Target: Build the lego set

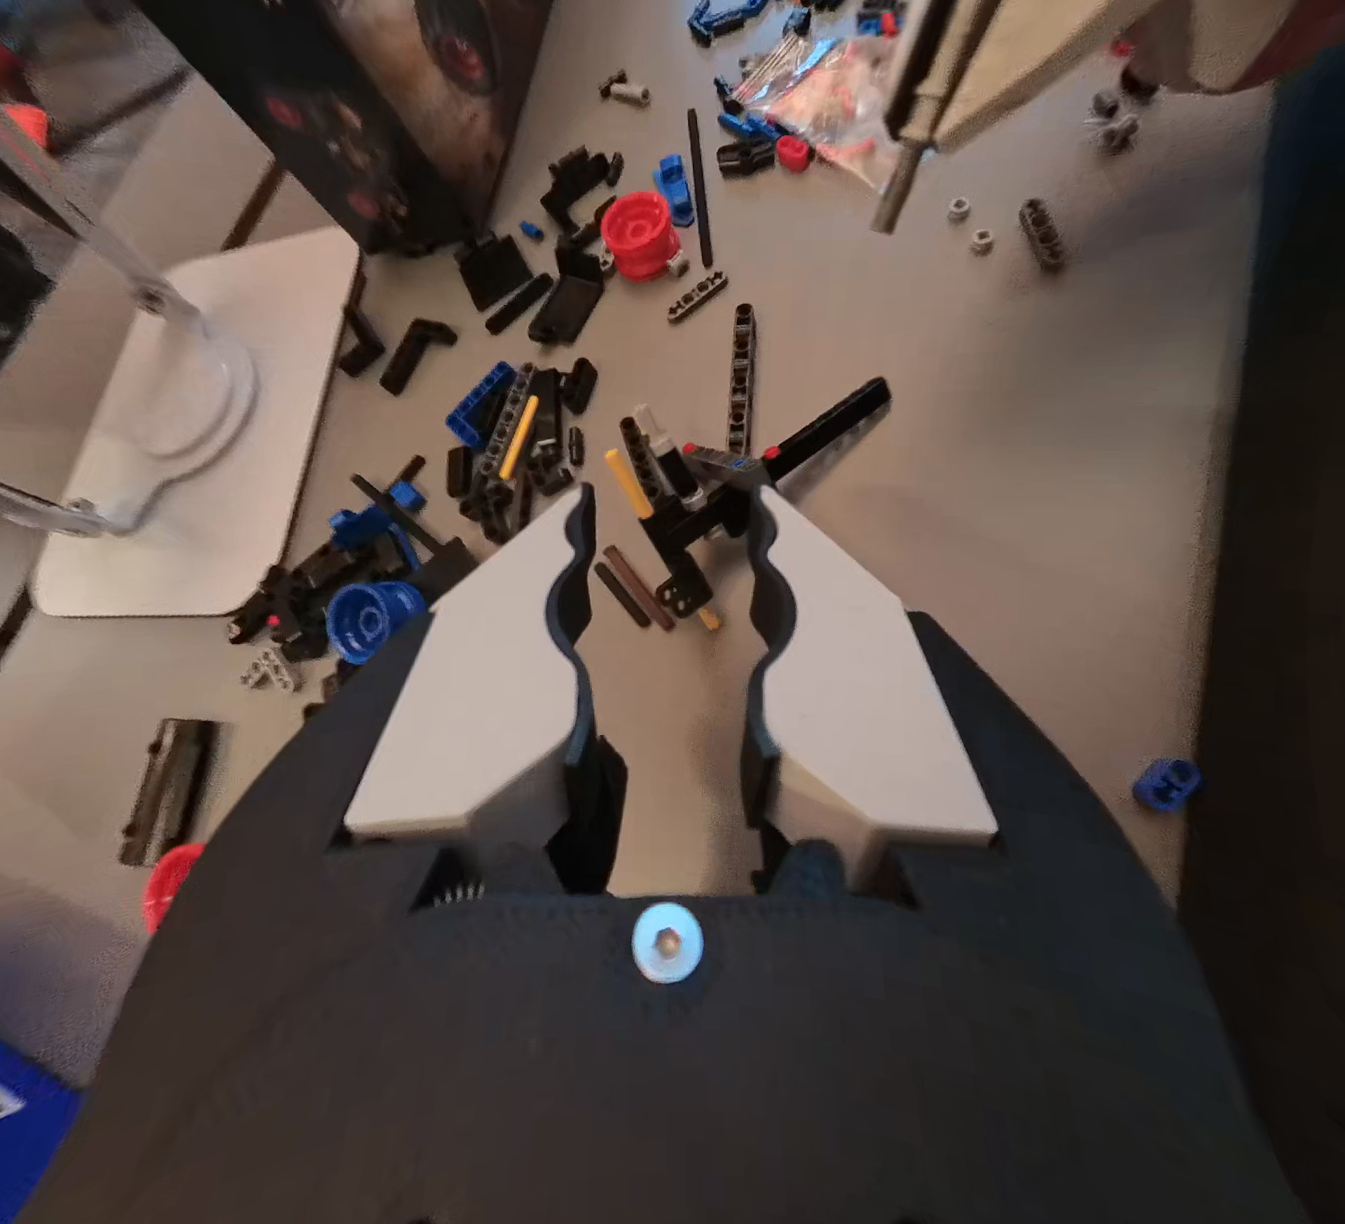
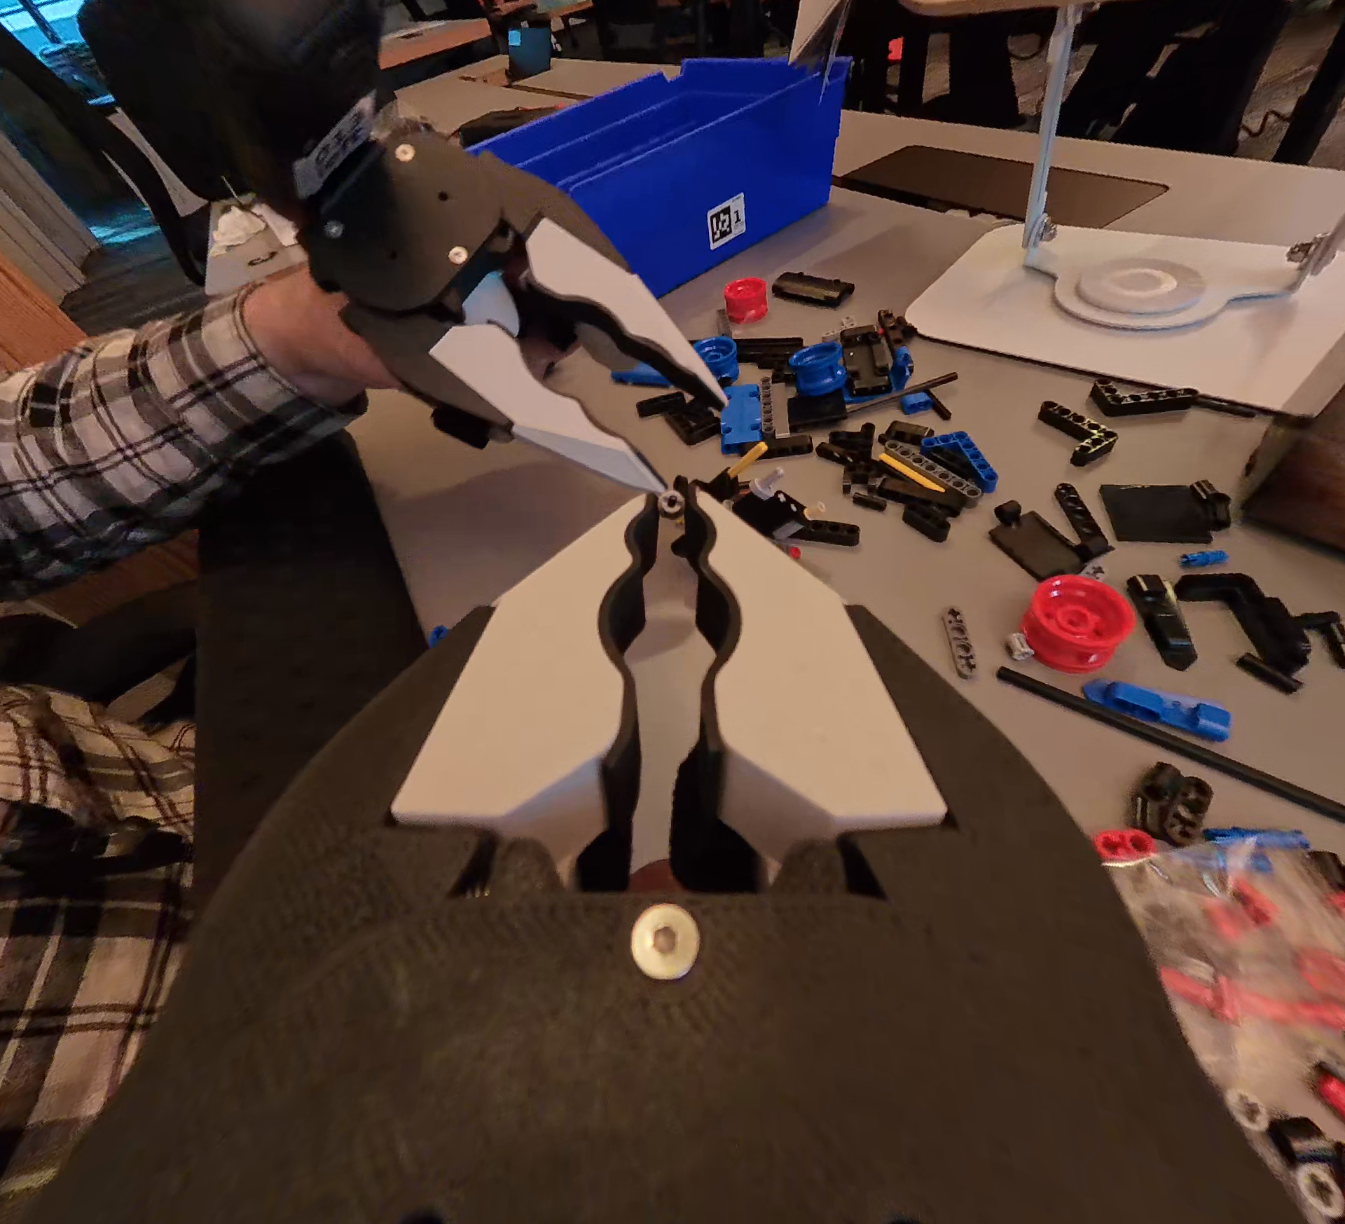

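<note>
Grey and matte, the surface [image 2: 910,221] carries a scatter of black, blue and red plastic building pieces. We see the right gripper [image 2: 671,503] with its jaws nearly closed, pinching a small grey round bush piece [image 2: 670,502] at the very tips. The left gripper [image 1: 673,505] has its jaws spread open and holds nothing; in the right wrist view it comes in from the left, one fingertip just beside the bush piece. Between the left gripper's open tips lies a small black partly built assembly with a yellow axle [image 1: 680,497] resting on the surface. A red plastic wheel hub [image 2: 1077,621] sits to the right, two blue wheel hubs [image 2: 819,368] farther back, and a blue plastic bin [image 2: 699,170] stands at the far side. A white lamp base [image 2: 1135,294] sits far right, and a clear bag of small parts [image 2: 1237,971] lies near right.
</note>
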Demonstrator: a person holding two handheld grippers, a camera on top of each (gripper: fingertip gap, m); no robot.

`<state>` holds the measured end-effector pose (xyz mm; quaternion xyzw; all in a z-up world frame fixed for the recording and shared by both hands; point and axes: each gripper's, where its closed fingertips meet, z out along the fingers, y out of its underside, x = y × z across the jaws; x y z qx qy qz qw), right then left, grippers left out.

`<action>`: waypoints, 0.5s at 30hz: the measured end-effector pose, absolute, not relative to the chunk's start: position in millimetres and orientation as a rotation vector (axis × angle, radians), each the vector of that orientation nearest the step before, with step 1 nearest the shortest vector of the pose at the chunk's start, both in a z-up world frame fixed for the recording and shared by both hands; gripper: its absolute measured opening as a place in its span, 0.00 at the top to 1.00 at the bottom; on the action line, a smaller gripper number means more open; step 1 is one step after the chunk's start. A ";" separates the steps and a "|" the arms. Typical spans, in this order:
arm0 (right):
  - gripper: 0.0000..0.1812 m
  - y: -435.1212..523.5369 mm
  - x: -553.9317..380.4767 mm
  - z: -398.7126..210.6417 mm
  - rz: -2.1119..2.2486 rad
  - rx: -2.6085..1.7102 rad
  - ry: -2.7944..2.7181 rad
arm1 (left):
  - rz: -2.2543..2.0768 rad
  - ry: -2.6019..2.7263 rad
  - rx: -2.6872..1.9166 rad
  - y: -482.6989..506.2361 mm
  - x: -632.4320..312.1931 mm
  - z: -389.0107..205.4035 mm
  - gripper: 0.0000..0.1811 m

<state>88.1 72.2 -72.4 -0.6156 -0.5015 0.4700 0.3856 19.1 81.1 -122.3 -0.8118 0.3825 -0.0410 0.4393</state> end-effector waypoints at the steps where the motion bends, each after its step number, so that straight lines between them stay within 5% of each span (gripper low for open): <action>1: 0.97 71.3 86.8 -75.0 1.201 -1.570 -1.282 | -0.136 0.953 -2.050 81.7 17.8 -127.1 0.79; 15: 0.97 68.8 78.4 -103.9 1.198 -1.627 -1.350 | -0.061 1.093 -2.034 79.4 27.9 -156.0 0.90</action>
